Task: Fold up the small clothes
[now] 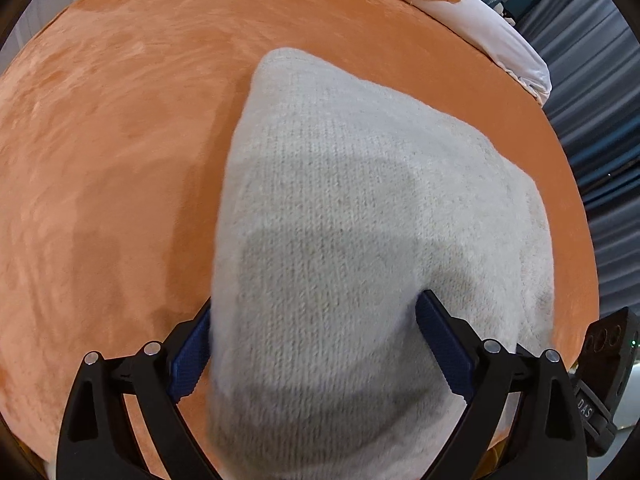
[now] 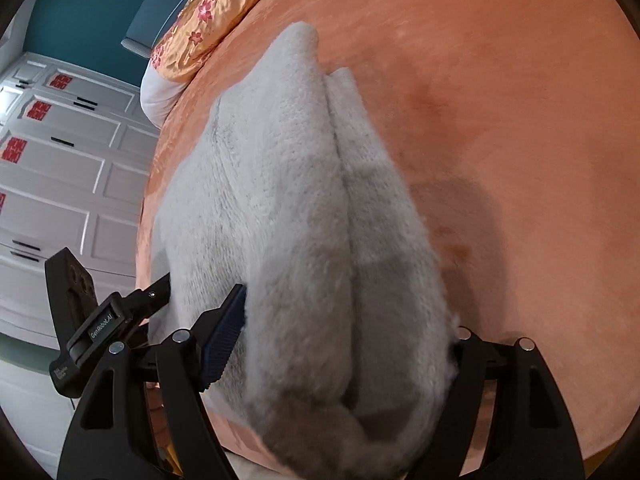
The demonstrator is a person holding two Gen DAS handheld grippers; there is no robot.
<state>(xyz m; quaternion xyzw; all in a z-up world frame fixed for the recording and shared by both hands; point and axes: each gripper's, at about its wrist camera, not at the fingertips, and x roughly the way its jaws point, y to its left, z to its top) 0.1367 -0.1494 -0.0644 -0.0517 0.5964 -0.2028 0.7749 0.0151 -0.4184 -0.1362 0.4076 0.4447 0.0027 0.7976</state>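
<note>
The pale grey knitted woollen garment (image 1: 360,220) lies folded on the orange velvety bed cover (image 1: 112,152), stretching away ahead of both tools. The left gripper (image 1: 314,340) stands spread wide, its blue ribbed pads (image 1: 438,340) flanking the garment's near end without clamping it, so it is released. The right gripper (image 2: 344,340) also straddles the near end, where a fold seam runs forward between its fingers; one blue pad (image 2: 226,336) sits beside the wool, the other is hidden behind it, released as far as can be seen
</note>
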